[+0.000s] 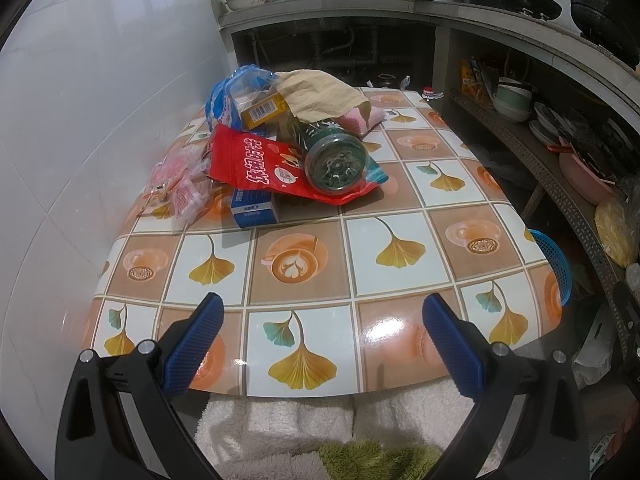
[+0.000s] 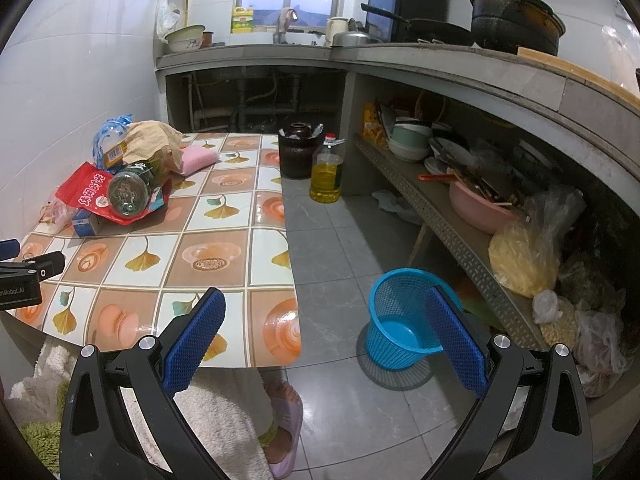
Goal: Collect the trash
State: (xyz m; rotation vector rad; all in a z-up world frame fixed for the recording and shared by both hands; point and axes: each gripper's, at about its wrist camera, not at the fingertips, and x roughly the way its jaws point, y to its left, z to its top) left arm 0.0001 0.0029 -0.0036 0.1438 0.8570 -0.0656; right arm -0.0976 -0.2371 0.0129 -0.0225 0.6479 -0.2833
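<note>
Right now both claws hang released and empty over the near edge of the bench (image 1: 400,248), which wears a tiled cloth of ginkgo leaves and coffee cups. The left claw (image 1: 322,344) faces the trash heaped at the far left of the bench, well apart from it: a red snack bag (image 1: 256,164), a clear plastic bottle (image 1: 334,160) lying on its side on that bag, a blue carton (image 1: 254,208) just under the bag's near edge, a yellow box (image 1: 264,110), and a crumpled brown paper (image 1: 320,94) draped over the back. The right claw (image 2: 324,334) looks past the bench's right corner toward a blue mesh wastebasket (image 2: 400,320) standing on the grey floor tiles.
</note>
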